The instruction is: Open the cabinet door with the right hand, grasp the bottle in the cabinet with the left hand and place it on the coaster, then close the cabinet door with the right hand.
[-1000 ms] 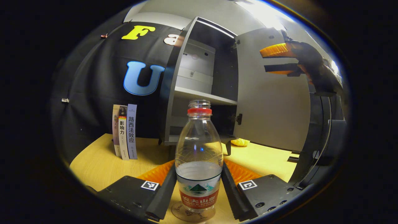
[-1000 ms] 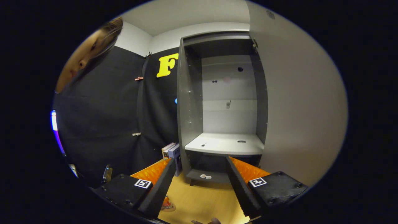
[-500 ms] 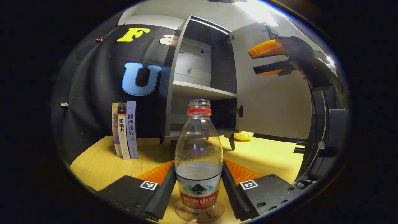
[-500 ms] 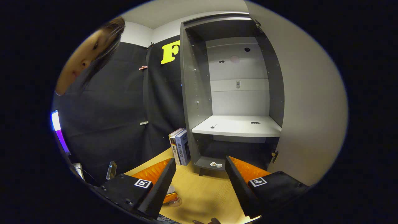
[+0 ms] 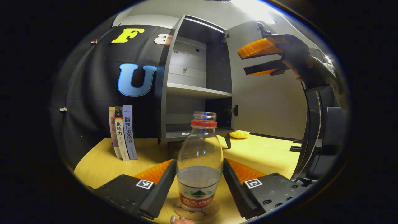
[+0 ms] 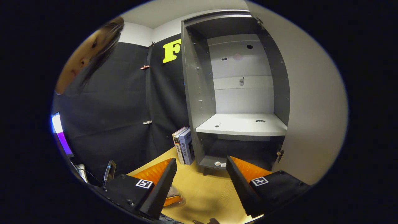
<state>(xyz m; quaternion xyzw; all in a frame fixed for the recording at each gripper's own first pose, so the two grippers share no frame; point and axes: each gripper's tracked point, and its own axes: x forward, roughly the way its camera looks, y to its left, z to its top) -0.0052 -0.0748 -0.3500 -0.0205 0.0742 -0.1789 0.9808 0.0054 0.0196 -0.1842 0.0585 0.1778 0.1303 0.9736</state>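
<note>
The cabinet (image 5: 186,90) stands on the table (image 5: 267,152) with its door (image 5: 267,102) swung wide, so opening is done and closing is what remains. The bottle (image 5: 199,165) stands upright on the coaster (image 5: 214,212), between the fingers of the left gripper (image 5: 199,182), whose jaws look slightly parted with narrow gaps either side, so placing seems all but finished. The right gripper (image 6: 200,186) hangs spread and empty, facing the cabinet interior near the door's inner face.
</note>
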